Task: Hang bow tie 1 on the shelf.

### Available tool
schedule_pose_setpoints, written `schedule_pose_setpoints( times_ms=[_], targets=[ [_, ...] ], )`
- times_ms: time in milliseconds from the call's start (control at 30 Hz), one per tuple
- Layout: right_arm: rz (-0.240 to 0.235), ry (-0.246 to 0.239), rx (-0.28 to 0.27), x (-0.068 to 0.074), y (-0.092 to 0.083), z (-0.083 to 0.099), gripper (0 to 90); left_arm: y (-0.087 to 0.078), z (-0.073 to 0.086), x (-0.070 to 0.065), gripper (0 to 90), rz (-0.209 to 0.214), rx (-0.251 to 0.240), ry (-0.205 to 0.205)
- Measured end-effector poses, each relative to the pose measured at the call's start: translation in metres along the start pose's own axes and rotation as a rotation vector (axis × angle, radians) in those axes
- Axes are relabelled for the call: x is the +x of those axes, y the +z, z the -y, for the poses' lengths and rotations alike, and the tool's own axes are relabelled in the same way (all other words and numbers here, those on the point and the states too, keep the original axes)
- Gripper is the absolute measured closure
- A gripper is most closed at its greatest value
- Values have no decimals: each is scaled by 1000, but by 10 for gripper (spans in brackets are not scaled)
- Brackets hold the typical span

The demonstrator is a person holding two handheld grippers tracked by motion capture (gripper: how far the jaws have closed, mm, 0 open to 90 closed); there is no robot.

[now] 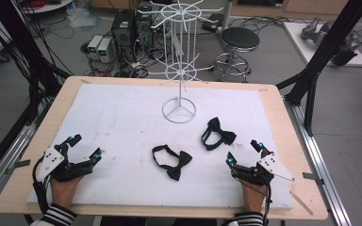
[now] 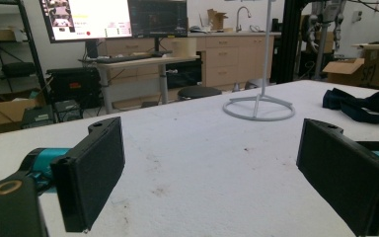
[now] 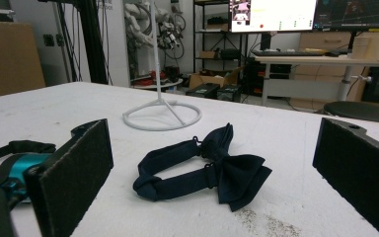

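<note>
Two dark bow ties lie on the white mat [image 1: 122,117]: one near the middle front [image 1: 172,161], another [image 1: 217,133] to its right and farther back. The right one [image 3: 209,168] lies just ahead of my right gripper [image 3: 212,173], whose jaws stand wide open with nothing between them. That right gripper [image 1: 246,153] rests near the mat's front right. My left gripper [image 1: 86,147] rests at the front left, open and empty [image 2: 207,173]; a bow tie [image 2: 362,104] shows far to its right. A white wire display stand [image 1: 180,61] rises at the mat's far middle.
The mat covers a wooden table [image 1: 290,141]. Behind the table stand a black stool [image 1: 239,40], computer boxes [image 1: 122,28] and cables on the floor. Black frame posts [image 1: 330,42] flank the right side. Bare mat lies between the two grippers.
</note>
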State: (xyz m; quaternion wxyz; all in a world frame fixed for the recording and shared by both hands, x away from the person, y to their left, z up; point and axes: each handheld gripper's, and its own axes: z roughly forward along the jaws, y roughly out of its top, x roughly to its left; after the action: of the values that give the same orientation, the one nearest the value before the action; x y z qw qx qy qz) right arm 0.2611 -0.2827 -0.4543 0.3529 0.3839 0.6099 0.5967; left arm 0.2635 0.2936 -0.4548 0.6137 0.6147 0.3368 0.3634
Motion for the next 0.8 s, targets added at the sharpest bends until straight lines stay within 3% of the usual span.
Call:
schedule_pose_setpoints(
  times_ms=[800],
  targets=[
    [12,-2,3,0,1,0,10,0,0,1,116,7,3,-5]
  ],
)
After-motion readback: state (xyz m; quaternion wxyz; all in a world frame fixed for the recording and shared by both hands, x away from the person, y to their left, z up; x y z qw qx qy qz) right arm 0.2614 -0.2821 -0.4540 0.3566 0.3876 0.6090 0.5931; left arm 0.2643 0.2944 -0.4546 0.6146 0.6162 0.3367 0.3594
